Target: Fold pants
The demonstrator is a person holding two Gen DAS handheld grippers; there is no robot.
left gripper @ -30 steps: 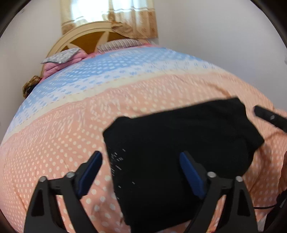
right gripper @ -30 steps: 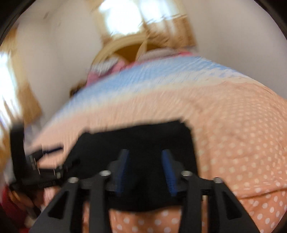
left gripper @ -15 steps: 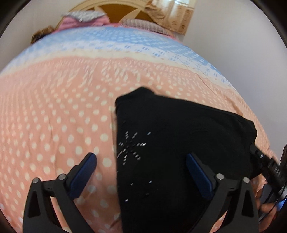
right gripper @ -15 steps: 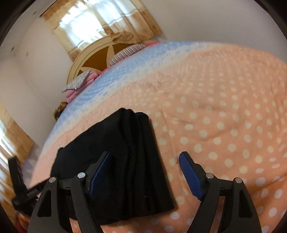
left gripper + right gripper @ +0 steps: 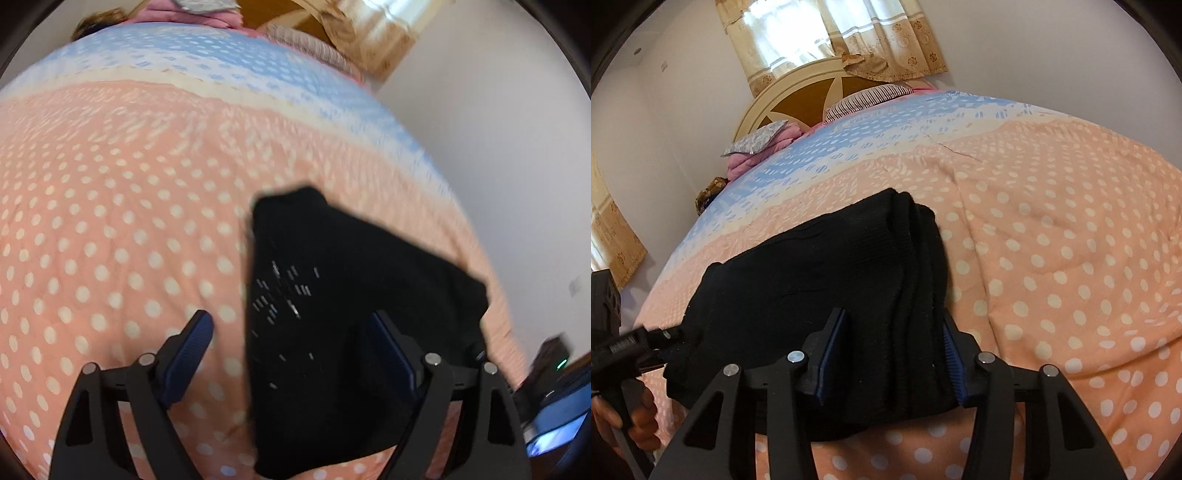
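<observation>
From the left wrist, the left gripper [image 5: 295, 354] hangs over the bed [image 5: 110, 229] with its jaws spread wide and closing a little. One finger sits over bare dotted bedspread, the other over the black pants [image 5: 332, 314], so the bundle's left edge runs up between the jaws, untouched as far as I can see. That straddle looks like a setup for pinching this edge. Small silvery flecks on the cloth show only here.

From the right wrist, the right gripper [image 5: 890, 354] has its jaws closing around the opposite end of the pants [image 5: 820, 280], where several stacked folds run up between the blue pads. The pads look close to the cloth on both sides, but I would not call it clamped yet. Only this view shows those layered ridges, so the pants seem already folded more than once. It also shows the left gripper [image 5: 665, 334] from outside, at the bundle's far-left edge, and a hand [image 5: 635, 413] around its handle.
</observation>
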